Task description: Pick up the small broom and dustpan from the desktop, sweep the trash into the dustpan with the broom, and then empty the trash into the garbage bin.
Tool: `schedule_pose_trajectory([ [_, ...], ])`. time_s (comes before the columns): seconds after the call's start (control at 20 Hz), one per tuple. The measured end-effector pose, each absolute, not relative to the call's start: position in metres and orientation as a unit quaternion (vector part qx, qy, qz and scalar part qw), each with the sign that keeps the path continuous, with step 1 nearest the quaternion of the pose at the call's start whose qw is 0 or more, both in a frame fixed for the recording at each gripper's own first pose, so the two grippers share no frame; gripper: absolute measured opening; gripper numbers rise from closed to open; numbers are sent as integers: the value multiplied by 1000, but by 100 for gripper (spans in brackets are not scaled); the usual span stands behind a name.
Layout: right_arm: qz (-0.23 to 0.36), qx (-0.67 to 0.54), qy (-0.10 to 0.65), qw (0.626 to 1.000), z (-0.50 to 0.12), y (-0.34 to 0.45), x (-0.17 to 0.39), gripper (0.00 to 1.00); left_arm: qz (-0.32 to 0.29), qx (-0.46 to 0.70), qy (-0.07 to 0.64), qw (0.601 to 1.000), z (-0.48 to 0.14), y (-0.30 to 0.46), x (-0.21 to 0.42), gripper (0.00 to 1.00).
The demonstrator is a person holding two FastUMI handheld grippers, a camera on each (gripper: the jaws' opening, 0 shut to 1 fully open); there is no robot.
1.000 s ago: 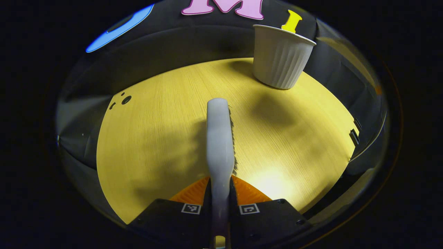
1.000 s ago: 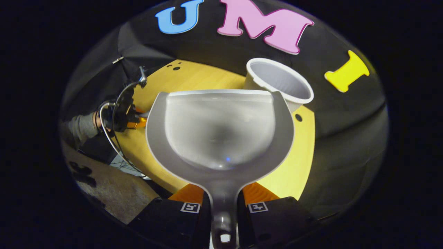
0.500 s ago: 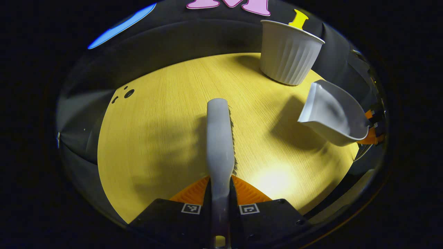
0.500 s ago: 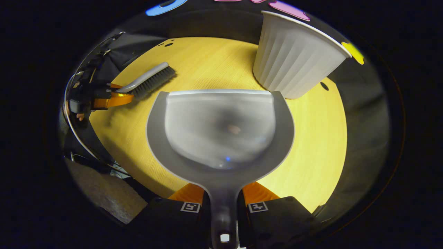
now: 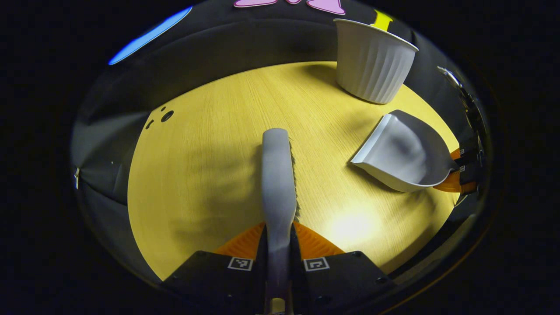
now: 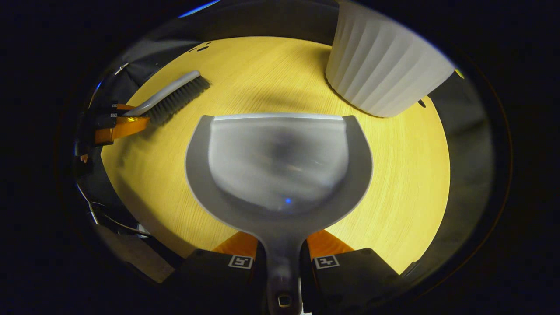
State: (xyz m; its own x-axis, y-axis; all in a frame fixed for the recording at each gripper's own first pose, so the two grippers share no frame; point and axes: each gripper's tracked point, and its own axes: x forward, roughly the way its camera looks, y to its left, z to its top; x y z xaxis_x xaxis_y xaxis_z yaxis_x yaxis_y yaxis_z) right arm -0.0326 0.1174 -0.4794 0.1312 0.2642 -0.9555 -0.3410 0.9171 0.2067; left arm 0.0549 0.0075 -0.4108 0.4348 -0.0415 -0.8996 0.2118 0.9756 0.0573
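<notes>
Above the round yellow wood-grain desktop (image 5: 210, 144), the left gripper (image 5: 278, 247) is clenched on the handle of the small grey plastic broom (image 5: 278, 175), both fingers pressing its sides; the broom points forward over the bare wood, bristles along its right edge. In the left gripper view, the grey plastic dustpan (image 5: 402, 153) sits low over the desktop at right, its mouth turned toward the broom, just in front of the white ribbed garbage bin (image 5: 372, 65), which stands upright at the desktop's far edge. In the right gripper view, the right gripper (image 6: 282, 258) grasps the dustpan (image 6: 280, 162) by its handle (pan interior blurred), the bin (image 6: 385, 70) near its far right corner, the broom (image 6: 175, 96) well apart at left.
</notes>
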Motion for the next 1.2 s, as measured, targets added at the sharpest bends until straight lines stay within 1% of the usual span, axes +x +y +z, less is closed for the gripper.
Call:
schedule_pose_trajectory([
  [0.05,206,-21,627,751,-479,120,-33,36,-73,85,523,845,-409,8,57,29],
  [0.1,211,-8,629,748,-477,121,-34,37,-73,88,524,844,-408,7,57,29],
  [0.15,214,10,629,747,-473,123,-33,42,-74,91,525,843,-409,6,58,32],
  [0.2,215,19,631,745,-472,124,-35,41,-72,96,524,843,-409,6,61,36],
  [0.25,217,29,631,744,-469,126,-37,41,-71,99,522,844,-407,4,59,48],
  [0.3,214,36,629,746,-468,126,-32,44,-72,101,520,845,-404,2,58,53],
  [0.35,215,43,632,743,-467,128,-33,44,-73,102,521,845,-404,2,58,63],
  [0.55,213,59,623,750,-456,126,-31,49,-74,100,521,845,-399,0,53,84],
  [0.65,211,65,614,757,-443,121,-33,55,-70,98,518,847,-394,-1,49,87],
  [0.7,209,69,607,763,-435,121,-33,64,-66,98,514,850,-389,-1,49,87],
  [0.9,201,82,560,800,-395,112,-18,65,-49,89,487,867,-356,1,47,88],
  [1.0,202,85,524,823,-368,109,-4,65,-42,85,457,884,-329,-1,53,89],
  [1.1,205,82,480,849,-340,110,13,65,-38,83,409,908,-292,-6,65,88],
  [1.2,208,77,421,880,-303,109,35,65,-35,82,337,937,-249,-13,81,88],
])
